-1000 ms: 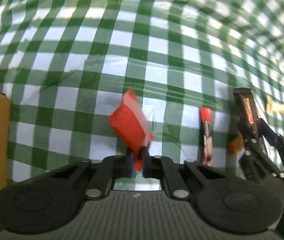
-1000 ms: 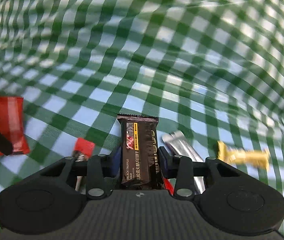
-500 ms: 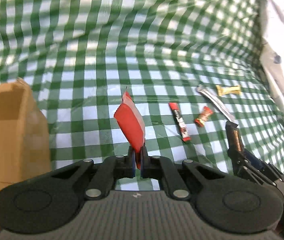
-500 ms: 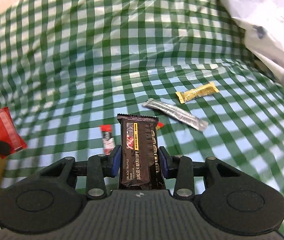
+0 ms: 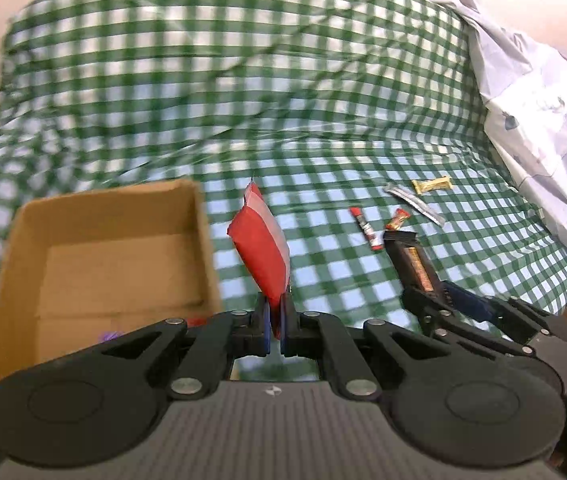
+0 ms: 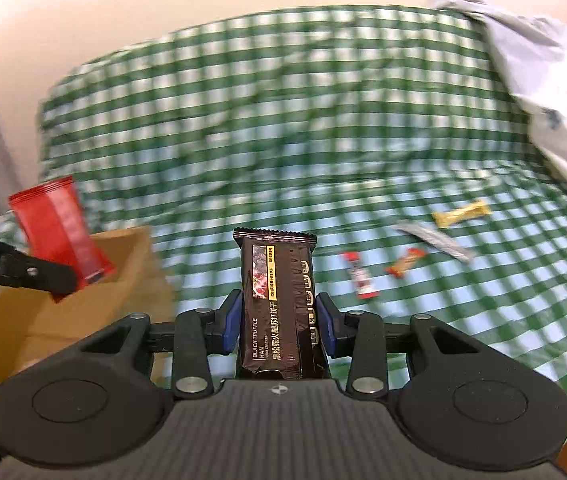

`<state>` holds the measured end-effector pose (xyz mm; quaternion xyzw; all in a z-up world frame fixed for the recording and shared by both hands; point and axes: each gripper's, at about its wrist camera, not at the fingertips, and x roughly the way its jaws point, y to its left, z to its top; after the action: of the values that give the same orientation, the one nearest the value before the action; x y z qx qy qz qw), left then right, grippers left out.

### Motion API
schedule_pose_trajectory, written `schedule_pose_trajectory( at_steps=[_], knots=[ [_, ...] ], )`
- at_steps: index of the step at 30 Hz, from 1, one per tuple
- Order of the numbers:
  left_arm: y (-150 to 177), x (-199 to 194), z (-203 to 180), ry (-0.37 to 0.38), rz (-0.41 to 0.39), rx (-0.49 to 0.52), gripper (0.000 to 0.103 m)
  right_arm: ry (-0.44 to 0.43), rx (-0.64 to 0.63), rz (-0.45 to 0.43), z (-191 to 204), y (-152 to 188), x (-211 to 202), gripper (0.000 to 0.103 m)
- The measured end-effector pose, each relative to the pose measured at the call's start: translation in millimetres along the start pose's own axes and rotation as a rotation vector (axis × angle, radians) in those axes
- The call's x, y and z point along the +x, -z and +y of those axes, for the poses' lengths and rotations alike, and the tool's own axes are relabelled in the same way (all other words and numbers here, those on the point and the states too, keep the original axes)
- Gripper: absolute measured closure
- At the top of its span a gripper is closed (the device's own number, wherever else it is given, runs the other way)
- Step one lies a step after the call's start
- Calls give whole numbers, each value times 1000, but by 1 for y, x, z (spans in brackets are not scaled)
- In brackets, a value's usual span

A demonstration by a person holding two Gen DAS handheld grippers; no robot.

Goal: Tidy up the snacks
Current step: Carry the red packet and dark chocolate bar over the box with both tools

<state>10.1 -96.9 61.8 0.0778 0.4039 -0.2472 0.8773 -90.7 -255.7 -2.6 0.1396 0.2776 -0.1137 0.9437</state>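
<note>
glossy red pouch [image 5: 261, 248] — flat, pinched in left gripper [image 5: 274, 322].

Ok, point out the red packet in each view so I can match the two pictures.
Left wrist: the red packet stands at centre, pinched by its lower end in the left gripper, just right of the cardboard box.
Right wrist: the red packet is at the left edge, above the box.
Shared landmark: the yellow wrapper on the checked cloth.
</note>
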Motion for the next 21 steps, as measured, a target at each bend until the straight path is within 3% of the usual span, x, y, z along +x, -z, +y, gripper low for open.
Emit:
schedule_pose_trajectory(
  at_steps=[6,9,21],
  knots=[
    [42,-61,47,-57,-14,-56,99,-132,-43,47,75,20,-35,62],
    [63,-86,71,-46,-42,-72,99,-160,-86,54,107,30,-55,62],
    [116,-135,129,-42,-103,-155,99,-134,-189,61,167,55,-99,62]
  ],
)
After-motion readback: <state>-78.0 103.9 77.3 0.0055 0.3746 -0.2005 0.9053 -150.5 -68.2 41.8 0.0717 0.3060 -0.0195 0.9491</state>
